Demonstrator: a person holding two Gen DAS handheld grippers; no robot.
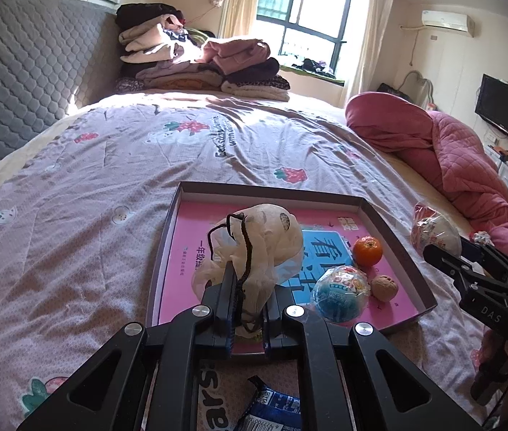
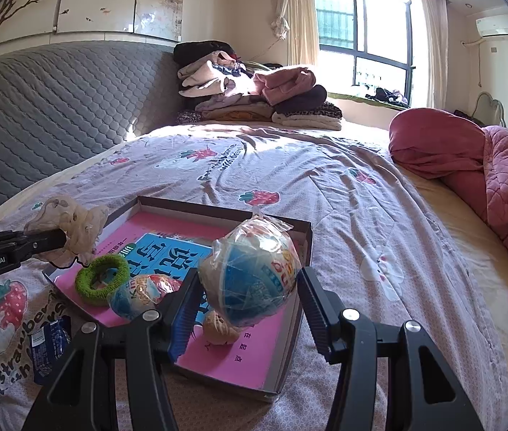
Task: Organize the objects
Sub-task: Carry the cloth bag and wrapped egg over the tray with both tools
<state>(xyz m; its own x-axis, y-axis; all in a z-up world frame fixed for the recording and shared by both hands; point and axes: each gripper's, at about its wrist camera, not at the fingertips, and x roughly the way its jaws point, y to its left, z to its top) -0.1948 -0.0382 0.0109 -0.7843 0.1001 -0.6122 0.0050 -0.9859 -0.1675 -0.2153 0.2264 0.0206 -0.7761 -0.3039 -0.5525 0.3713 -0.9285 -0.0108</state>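
Both grippers loaded, both over the tray (image 2: 300,248) on the bed (image 2: 343,194).

R gripper (image 2: 250,287): jaws stand wide, clamped on a wrapped ball (image 2: 250,280), blue w/ printed foil in clear wrap. Pads press it from both sides; wrap's twisted top points up and away from the tool. Ball hangs above the tray's right half, clear of the floor as far as I can tell. Directly below/near side of it: a walnut (image 2: 219,327). To its left: 2nd wrapped ball (image 2: 139,296) and a green ring (image 2: 103,278), both lying in the tray.

L gripper (image 1: 245,309): jaws nearly closed, pinching a cream mesh pouch (image 1: 264,237) w/ dark cord (image 1: 243,251) draped down over the jaws. Pouch bulges forward and up from the tips, over the tray's left-centre. From the R cam it sits near the tray's left rim, well apart from the R ball.

Key relation, my read: R ball's drop spot is straight down, and the walnut is almost under it. Open floor lies fwd/right of the walnut, toward the far right corner. So release wants a nudge away from the tool, not a plain drop, else ball lands on the walnut and rolls. An orange (image 1: 367,250) sits further back on that side too, so the gap is tight.

L pouch is soft, won't roll; free pink floor under it. L is the easier set-down.

Still out on the bed: blue packet (image 2: 47,344) near the tray's near-left corner, closer to L.
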